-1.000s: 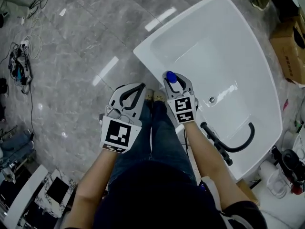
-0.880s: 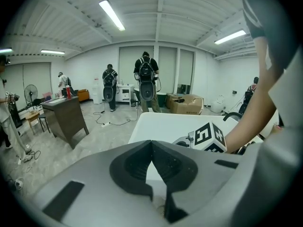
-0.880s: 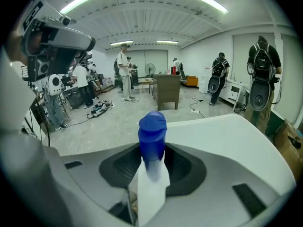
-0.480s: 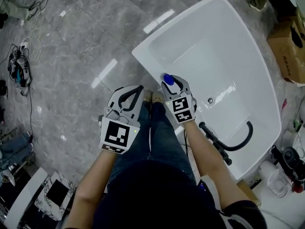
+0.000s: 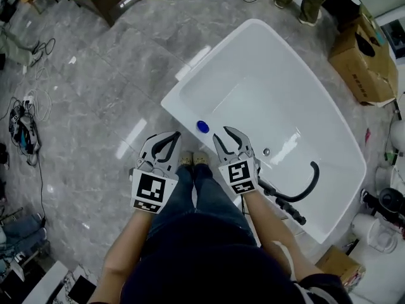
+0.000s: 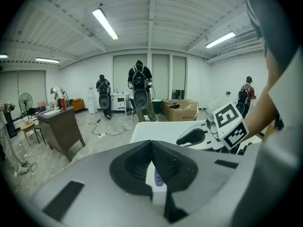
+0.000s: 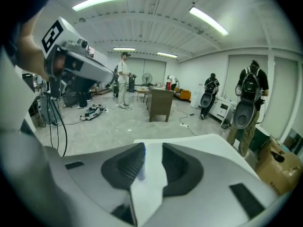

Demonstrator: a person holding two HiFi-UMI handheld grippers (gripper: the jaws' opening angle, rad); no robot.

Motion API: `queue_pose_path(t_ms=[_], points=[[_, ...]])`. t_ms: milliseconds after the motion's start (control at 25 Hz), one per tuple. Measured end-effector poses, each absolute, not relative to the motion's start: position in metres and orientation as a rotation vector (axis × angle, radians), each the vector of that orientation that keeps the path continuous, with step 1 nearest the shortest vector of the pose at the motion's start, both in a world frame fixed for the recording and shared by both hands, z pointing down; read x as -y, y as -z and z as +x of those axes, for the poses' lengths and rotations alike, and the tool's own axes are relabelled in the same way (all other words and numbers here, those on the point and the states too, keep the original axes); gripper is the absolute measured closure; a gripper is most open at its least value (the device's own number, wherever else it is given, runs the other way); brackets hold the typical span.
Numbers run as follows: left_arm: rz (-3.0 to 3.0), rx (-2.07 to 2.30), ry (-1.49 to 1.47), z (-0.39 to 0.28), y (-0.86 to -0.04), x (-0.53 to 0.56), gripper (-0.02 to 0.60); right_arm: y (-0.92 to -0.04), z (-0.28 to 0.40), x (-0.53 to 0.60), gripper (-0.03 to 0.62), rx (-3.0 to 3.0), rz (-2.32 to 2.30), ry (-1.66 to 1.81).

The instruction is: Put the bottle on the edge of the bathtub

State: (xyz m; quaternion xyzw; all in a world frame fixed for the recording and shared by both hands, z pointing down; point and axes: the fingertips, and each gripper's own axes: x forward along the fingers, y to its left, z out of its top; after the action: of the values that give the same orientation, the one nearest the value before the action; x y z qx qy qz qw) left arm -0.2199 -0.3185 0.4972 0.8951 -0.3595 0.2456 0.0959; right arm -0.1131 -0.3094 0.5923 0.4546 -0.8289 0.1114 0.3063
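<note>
A small bottle with a blue cap stands upright on the near rim of the white bathtub. My right gripper hovers just right of it, off the bottle, its jaws opening with nothing between them. In the right gripper view the jaws stand apart over the white rim, and a bluish blur of the bottle shows beside the left pad. My left gripper hangs over the floor beside the tub, tips touching. The left gripper view shows its jaws meeting, with the bottle seen beyond them.
A black hose and a drain lie inside the tub. Cardboard boxes stand at the far right, cables on the grey floor at left. A brown desk and several people are farther off. My legs are against the tub.
The right gripper, which held the blue-capped bottle at the rim, has let it go and drawn back. The bottle now stands alone on the edge. The left gripper has barely moved.
</note>
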Motion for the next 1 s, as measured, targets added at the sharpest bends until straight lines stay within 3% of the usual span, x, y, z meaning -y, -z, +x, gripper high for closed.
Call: queue_pose_path(t_ms=[40, 160, 1000], points=[[2.66, 1.069, -0.717, -0.218, -0.49, 0.319, 0.558, -0.576, -0.107, 0.309, 0.498, 2.189, 1.25, -0.289], [2.72, 1.08, -0.667, -0.207, -0.469, 0.332, 0.558, -0.529, -0.085, 0.322, 0.557, 2.195, 1.432, -0.291], [3.04, 1.291, -0.031, -0.165, -0.237, 0.359, 0.558, -0.244, -0.01, 0.33, 0.566, 2.28, 2.047, 0.158]])
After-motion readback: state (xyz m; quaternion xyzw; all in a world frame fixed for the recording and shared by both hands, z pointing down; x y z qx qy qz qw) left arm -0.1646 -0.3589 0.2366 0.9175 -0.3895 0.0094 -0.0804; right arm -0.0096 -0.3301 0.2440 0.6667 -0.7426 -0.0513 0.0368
